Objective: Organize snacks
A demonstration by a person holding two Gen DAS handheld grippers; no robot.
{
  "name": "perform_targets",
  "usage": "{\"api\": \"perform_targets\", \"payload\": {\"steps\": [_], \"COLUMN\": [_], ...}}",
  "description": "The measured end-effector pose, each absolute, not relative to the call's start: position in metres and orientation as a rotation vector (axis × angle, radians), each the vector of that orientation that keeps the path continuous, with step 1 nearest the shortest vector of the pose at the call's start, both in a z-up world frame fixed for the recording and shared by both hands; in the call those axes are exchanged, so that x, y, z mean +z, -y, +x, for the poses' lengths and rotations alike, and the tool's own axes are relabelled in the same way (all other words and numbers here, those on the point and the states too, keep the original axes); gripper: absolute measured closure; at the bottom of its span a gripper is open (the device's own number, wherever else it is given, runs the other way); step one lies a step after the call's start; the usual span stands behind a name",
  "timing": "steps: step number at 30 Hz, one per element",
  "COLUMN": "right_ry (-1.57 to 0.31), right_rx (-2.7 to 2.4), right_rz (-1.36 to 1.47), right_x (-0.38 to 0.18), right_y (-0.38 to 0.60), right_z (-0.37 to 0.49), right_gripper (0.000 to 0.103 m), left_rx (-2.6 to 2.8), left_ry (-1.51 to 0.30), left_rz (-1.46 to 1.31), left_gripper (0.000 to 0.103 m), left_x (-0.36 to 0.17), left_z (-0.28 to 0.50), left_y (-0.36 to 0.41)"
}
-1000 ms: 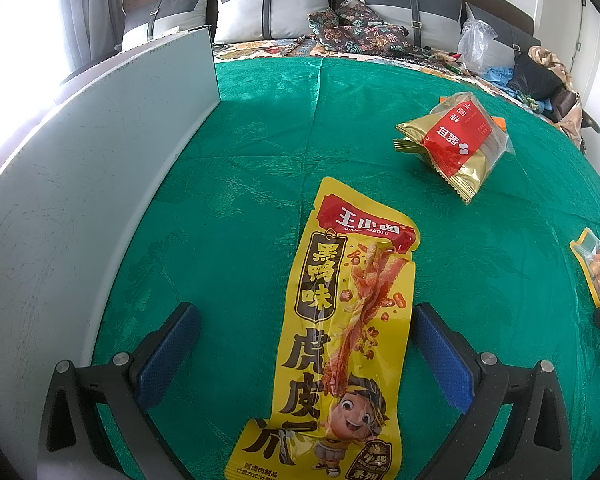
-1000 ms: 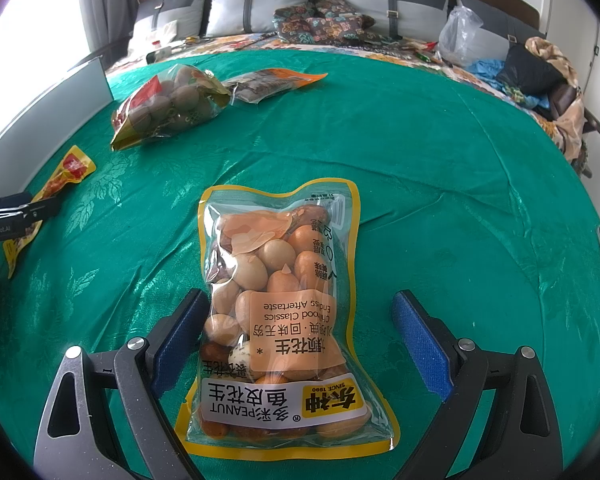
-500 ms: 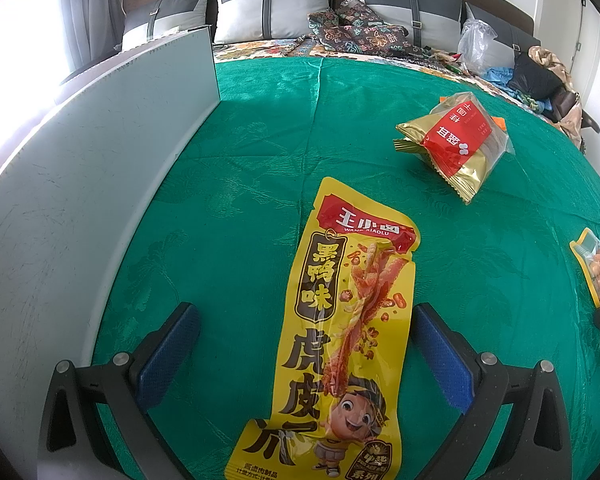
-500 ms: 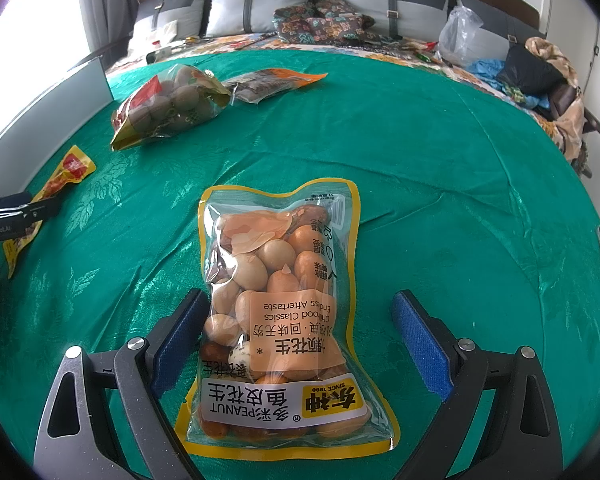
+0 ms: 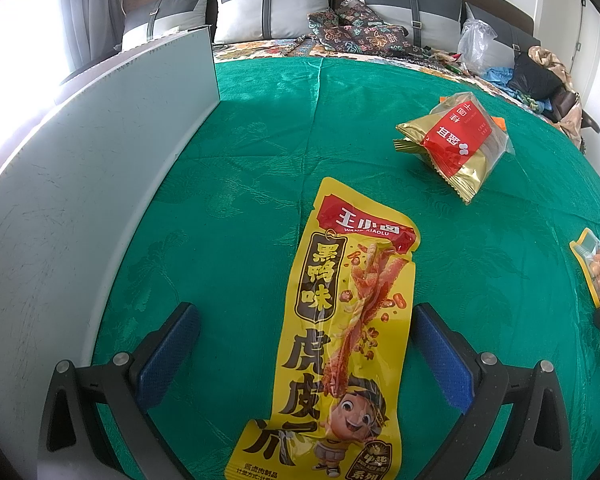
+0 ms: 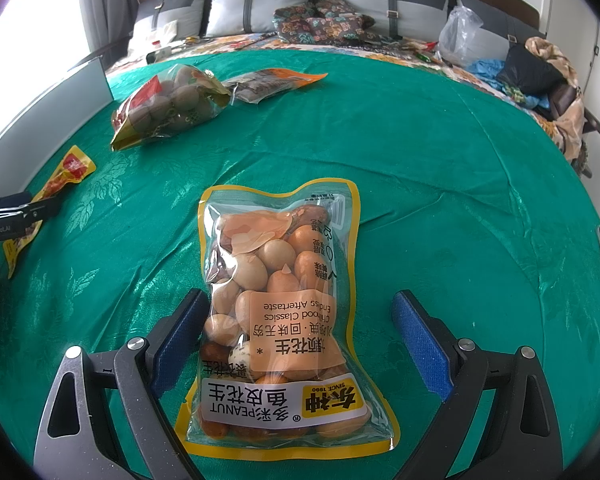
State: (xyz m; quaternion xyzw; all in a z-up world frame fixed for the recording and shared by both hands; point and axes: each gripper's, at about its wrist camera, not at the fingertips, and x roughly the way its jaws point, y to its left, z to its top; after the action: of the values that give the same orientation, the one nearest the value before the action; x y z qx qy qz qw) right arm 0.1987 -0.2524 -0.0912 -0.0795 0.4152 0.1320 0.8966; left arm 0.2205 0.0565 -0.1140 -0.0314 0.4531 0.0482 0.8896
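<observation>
A long yellow snack pouch [image 5: 340, 332] lies flat on the green cloth [image 5: 260, 152], between the spread blue pads of my left gripper [image 5: 306, 344], which is open and straddles it. A clear peanut bag [image 6: 284, 304] with a yellow border lies between the fingers of my right gripper [image 6: 300, 336], also open. A gold and red bag [image 5: 456, 136] rests further back on the right in the left wrist view. In the right wrist view the same bag of brown balls [image 6: 168, 108] sits at the back left, beside an orange-tipped packet [image 6: 272, 82].
A tall pale grey board [image 5: 80, 200] stands along the cloth's left side. Pillows [image 5: 268, 8], a patterned cushion [image 5: 356, 28], a plastic bag [image 5: 476, 40] and clothes crowd the back edge. The left gripper's side [image 6: 16, 212] and the yellow pouch [image 6: 60, 180] show at left in the right wrist view.
</observation>
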Motion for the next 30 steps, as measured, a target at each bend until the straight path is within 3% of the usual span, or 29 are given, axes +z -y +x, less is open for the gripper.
{"api": "perform_targets", "payload": {"steps": [5, 6, 7, 8, 9, 12, 22, 24, 25, 26, 30], "right_ry": [-0.861, -0.861, -0.861, -0.861, -0.861, -0.861, -0.865, -0.955, -0.992, -1.012, -1.111], "right_rx": [0.273, 0.273, 0.273, 0.273, 0.273, 0.273, 0.265, 0.252, 0.252, 0.27, 0.266], "right_rz": [-0.165, -0.165, -0.165, -0.165, -0.165, -0.165, -0.151, -0.164, -0.148, -0.129, -0.134], "right_x": [-0.091, -0.091, -0.091, -0.091, -0.091, -0.091, -0.091, -0.085, -0.081, -0.075, -0.067], "right_y": [0.252, 0.252, 0.252, 0.252, 0.252, 0.252, 0.253, 0.25, 0.25, 0.25, 0.248], "right_z": [0.199, 0.199, 0.199, 0.199, 0.199, 0.199, 0.197, 0.206, 0.209, 0.21, 0.214], "right_gripper": [0.008, 0.008, 0.008, 0.008, 0.008, 0.008, 0.008, 0.014, 0.034, 0.045, 0.047], "left_rx": [0.054, 0.017, -0.008, -0.048, -0.093, -0.133, -0.175, -0.185, -0.189, -0.194, -0.22], "left_ry": [-0.996, -1.046, -1.062, -1.067, -1.073, -1.086, -1.056, -1.038, -1.031, -1.026, -0.994], "left_rz": [-0.039, -0.021, -0.01, 0.014, 0.047, 0.067, -0.261, -0.291, -0.309, -0.325, -0.394], "left_gripper": [0.0, 0.005, 0.012, 0.037, 0.052, 0.061, 0.064, 0.064, 0.064, 0.064, 0.064], "left_x": [-0.112, -0.111, -0.108, -0.104, -0.099, -0.094, -0.08, -0.075, -0.072, -0.071, -0.053], "left_z": [0.227, 0.231, 0.232, 0.23, 0.227, 0.215, 0.144, 0.133, 0.128, 0.125, 0.112], "left_y": [-0.056, -0.055, -0.055, -0.052, -0.049, -0.049, -0.078, -0.081, -0.081, -0.082, -0.088]}}
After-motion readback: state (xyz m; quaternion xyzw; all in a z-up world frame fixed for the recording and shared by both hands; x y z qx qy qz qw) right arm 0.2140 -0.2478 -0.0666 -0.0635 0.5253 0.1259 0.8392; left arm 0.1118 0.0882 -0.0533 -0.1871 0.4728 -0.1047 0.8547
